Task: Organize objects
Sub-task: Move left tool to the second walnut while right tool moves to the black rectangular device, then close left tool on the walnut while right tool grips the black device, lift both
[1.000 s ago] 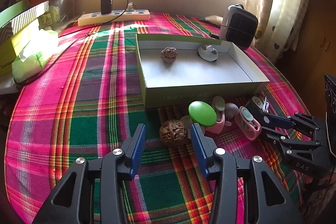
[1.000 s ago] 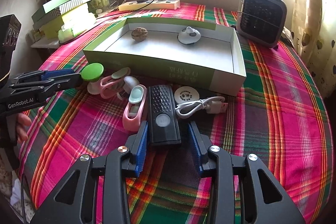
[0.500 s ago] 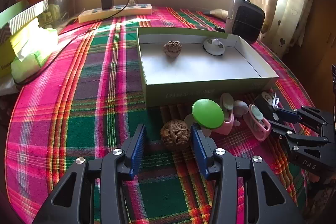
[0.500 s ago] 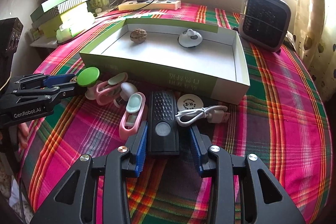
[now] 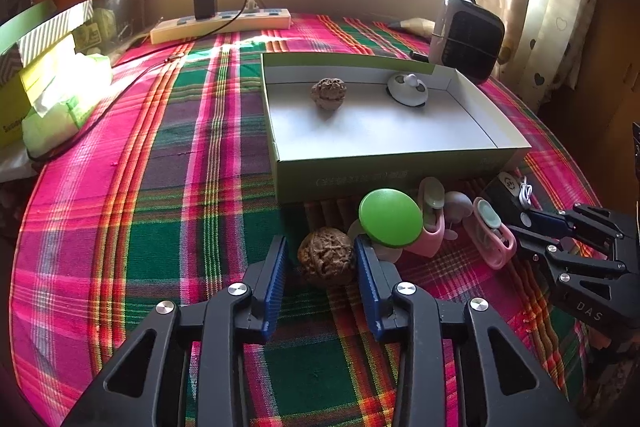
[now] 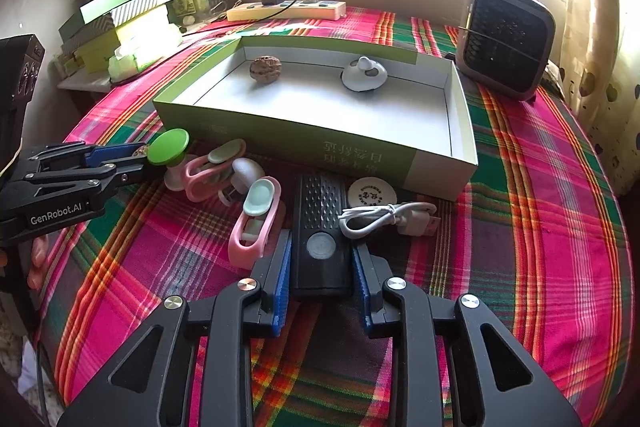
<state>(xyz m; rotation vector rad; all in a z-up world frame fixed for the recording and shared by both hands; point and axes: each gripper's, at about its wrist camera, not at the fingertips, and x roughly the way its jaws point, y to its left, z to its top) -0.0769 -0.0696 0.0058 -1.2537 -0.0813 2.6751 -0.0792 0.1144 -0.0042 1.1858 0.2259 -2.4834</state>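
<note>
An open green box with a white floor lies on the plaid cloth; a walnut and a white gadget lie in it. My left gripper is open with a second walnut on the cloth between its fingers, small gaps at both sides. My right gripper is open around a black rectangular device, its blue pads close to both sides. A green-capped piece, pink clips, a round white disc and a white cable lie before the box.
A dark small heater stands behind the box at the right. A power strip with a charger lies at the back. Stacked boxes and tissue packs sit at the left edge. The round table's edge falls away at the right.
My left gripper has moved forward so the walnut now lies deeper between its fingers. My right gripper has closed in on the black device, the pads now nearer its sides.
</note>
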